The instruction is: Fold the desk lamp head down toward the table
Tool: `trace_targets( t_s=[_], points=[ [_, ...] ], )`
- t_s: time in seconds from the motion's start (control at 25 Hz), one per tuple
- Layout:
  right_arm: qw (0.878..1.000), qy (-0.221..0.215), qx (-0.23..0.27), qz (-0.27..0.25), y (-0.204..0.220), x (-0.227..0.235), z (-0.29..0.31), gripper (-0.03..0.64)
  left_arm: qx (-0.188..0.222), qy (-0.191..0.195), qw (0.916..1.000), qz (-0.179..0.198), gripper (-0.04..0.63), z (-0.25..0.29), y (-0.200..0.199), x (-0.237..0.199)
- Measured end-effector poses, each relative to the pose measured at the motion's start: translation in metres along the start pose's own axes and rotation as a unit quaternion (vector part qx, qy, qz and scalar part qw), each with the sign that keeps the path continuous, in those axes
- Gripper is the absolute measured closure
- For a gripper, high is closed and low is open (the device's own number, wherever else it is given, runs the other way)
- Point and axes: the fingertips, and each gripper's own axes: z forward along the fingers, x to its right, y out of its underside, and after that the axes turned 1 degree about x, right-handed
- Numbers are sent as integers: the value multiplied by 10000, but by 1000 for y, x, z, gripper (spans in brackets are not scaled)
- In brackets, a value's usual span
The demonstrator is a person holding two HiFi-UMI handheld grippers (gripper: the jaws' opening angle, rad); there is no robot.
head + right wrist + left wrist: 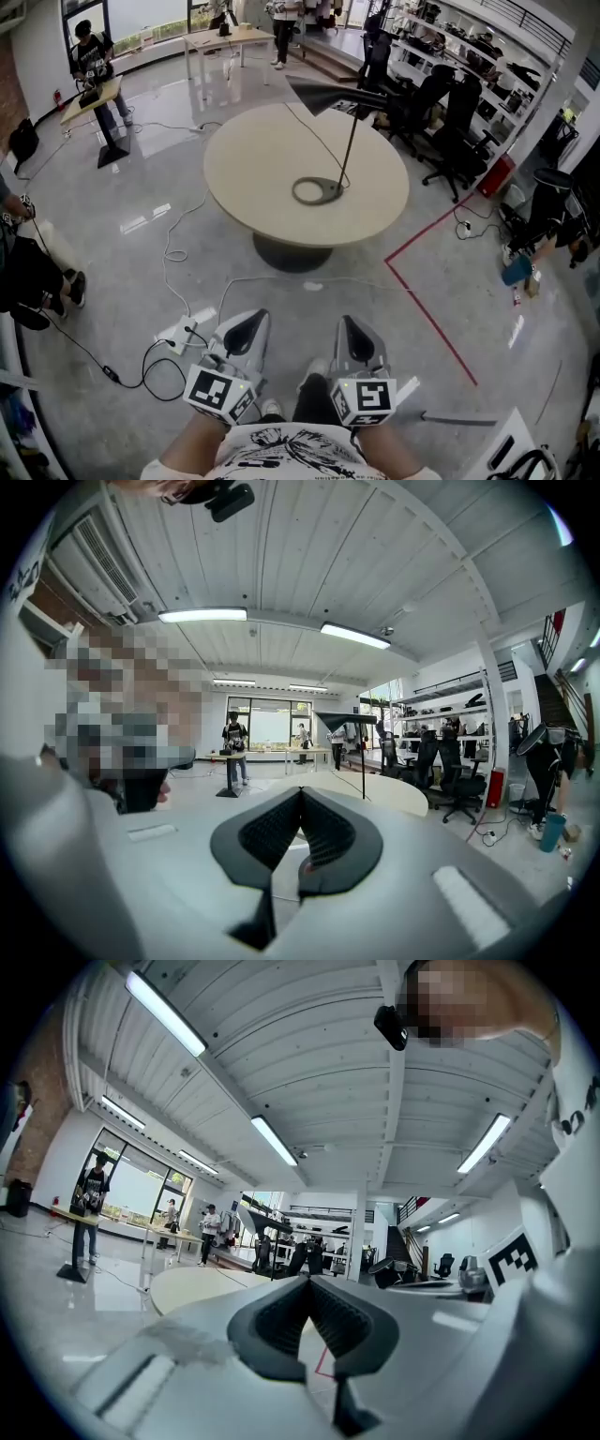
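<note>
The desk lamp stands on a round beige table (262, 159): a black cone head (328, 97) held high, a thin stem (349, 141) and a ring base (317, 191). The head is raised and points left. My left gripper (256, 317) and right gripper (348, 322) hang close to my body over the floor, well short of the table. Both are shut with nothing between the fingers. In the right gripper view the lamp head (345, 720) shows far beyond the gripper (300, 790). In the left gripper view the lamp head (259, 1219) shows small past the gripper (307, 1280).
A red tape line (427, 309) marks the floor right of the table. A power strip and cables (178, 333) lie near my left foot. Black office chairs (450, 112) stand at the right, a standing desk with a person (94, 56) at the back left.
</note>
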Motion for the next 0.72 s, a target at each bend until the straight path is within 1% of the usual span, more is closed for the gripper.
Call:
trace_targets(
  t_s=[0.28,0.48,0.6,0.72],
  points=[
    [9997,-247,-39,50,3,28,67,607,-18,-202,9998,62,594,57,4,-32],
    [9989,-461,21,-9,-12,62,125,607,61,-352,9993,144,594,117,-7,-51],
    [9982,-605,9,-17,-17,82,161,607,97,-502,9986,117,592,155,-13,-65],
    [9969,-781,65,-120,-26,101,189,607,160,-560,9982,166,592,191,-18,-71]
  ],
)
